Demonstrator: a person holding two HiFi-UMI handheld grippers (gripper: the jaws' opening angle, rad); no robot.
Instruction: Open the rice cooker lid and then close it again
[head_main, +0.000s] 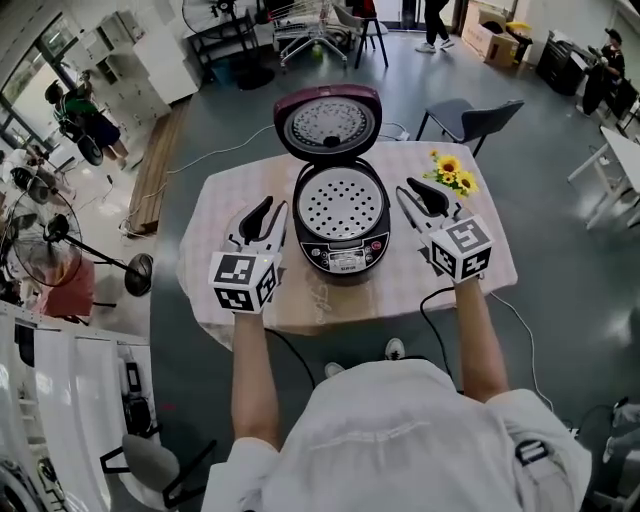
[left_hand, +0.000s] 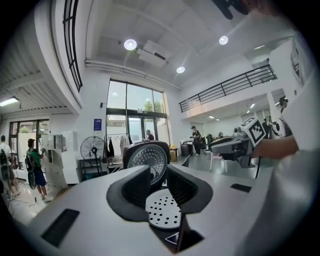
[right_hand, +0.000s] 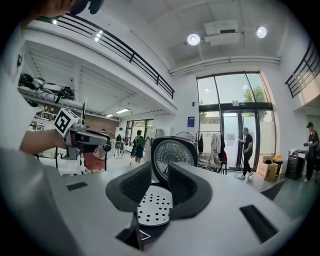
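Round glossy rice cooker (head_main: 343, 255), perforated metal tray (head_main: 342, 203), ribbed lid (head_main: 328, 122)

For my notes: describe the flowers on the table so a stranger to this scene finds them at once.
Find the cloth-covered table with the open rice cooker at its centre. At its far right corner, just beyond the right hand-held gripper, is a small bunch of sunflowers, the only yellow thing on the table.

Left fingers (left_hand: 132, 192) and right fingers (right_hand: 129, 191) hide the cooker (head_main: 340, 240) body; only lid (left_hand: 147, 159) and tray (left_hand: 162, 211) show between them. Panel (head_main: 345, 262) print is unreadably small.
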